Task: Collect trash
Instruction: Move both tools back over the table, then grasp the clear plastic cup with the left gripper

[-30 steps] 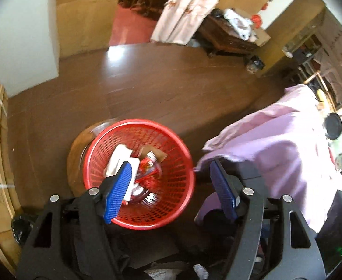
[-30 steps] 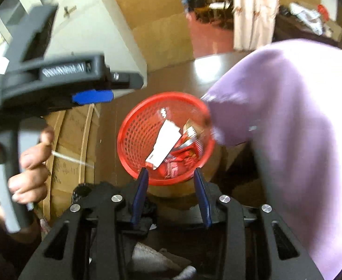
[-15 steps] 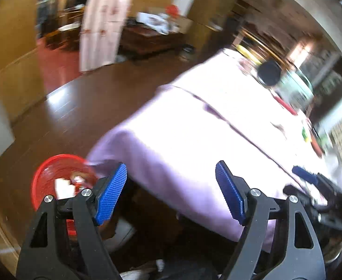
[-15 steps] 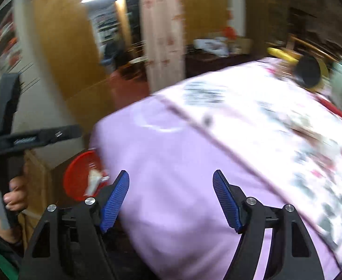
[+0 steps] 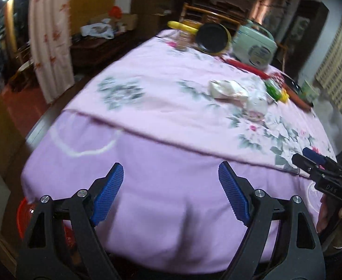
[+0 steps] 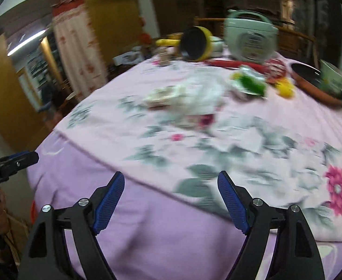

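My left gripper [image 5: 171, 186] is open and empty, held at the near edge of a table under a pink flowered cloth [image 5: 159, 107]. My right gripper [image 6: 171, 193] is open and empty at the same edge, further right. Crumpled white wrappers [image 5: 231, 91] lie mid-table; they show blurred in the right wrist view [image 6: 185, 95]. A green packet [image 6: 250, 81] and a yellow piece [image 6: 286, 88] lie beyond. The red mesh basket [image 5: 22, 214] sits low at the left, mostly hidden by the cloth.
A black and yellow pot [image 5: 211, 38], a pale green rice cooker [image 5: 255, 43] and a brown pan [image 6: 315, 84] stand at the table's far side. A flowered curtain [image 5: 48, 35] hangs at the left. The other hand-held gripper [image 5: 322, 172] shows at the right edge.
Both grippers have swung up from over the red basket to face the table top. The right gripper has opened wide. The basket has dropped to the lower left.
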A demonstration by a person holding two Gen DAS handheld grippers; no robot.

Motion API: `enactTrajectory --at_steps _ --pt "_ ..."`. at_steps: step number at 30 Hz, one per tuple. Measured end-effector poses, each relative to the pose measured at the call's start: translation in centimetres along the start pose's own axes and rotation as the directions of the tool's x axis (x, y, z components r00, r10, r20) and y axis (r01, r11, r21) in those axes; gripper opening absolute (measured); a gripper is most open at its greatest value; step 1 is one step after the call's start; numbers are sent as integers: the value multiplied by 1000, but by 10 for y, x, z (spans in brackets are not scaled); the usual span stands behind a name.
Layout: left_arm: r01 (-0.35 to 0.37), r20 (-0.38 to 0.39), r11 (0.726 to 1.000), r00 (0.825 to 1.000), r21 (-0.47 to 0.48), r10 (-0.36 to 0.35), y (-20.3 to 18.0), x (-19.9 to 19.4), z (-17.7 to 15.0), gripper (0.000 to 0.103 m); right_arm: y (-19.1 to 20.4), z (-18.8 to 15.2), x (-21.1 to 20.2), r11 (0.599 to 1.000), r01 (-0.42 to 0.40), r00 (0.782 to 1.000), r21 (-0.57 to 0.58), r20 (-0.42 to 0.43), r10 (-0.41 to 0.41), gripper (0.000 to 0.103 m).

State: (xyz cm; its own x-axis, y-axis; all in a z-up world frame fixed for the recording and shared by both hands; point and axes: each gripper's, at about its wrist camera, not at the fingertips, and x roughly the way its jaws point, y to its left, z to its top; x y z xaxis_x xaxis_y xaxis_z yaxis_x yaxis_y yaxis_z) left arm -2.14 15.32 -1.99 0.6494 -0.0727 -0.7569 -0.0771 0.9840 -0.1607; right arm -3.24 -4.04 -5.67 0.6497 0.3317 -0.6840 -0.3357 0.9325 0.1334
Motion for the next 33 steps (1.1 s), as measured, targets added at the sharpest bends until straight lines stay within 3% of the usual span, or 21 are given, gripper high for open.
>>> enactTrajectory --at_steps 10,15,19,24,27,33 --pt "63 -50 981 997 181 -55 -97 69 39 81 -100 1 -2 971 168 986 171 -36 -164 87" --pt "84 -75 969 995 233 -68 -131 98 53 81 -129 5 6 945 242 970 222 -70 -232 89" --pt "111 -109 955 991 274 -83 -156 124 64 81 -139 12 7 938 248 969 242 -73 -237 90" --pt "118 -141 960 987 252 -84 -169 151 80 81 -140 23 6 943 244 970 226 -58 -237 91" --pt "90 -169 967 984 237 -50 -172 172 88 80 -140 28 6 945 242 970 220 -55 -236 91" --pt "109 -225 978 972 180 -67 -177 203 98 79 -138 34 4 948 249 968 199 -50 -244 91"
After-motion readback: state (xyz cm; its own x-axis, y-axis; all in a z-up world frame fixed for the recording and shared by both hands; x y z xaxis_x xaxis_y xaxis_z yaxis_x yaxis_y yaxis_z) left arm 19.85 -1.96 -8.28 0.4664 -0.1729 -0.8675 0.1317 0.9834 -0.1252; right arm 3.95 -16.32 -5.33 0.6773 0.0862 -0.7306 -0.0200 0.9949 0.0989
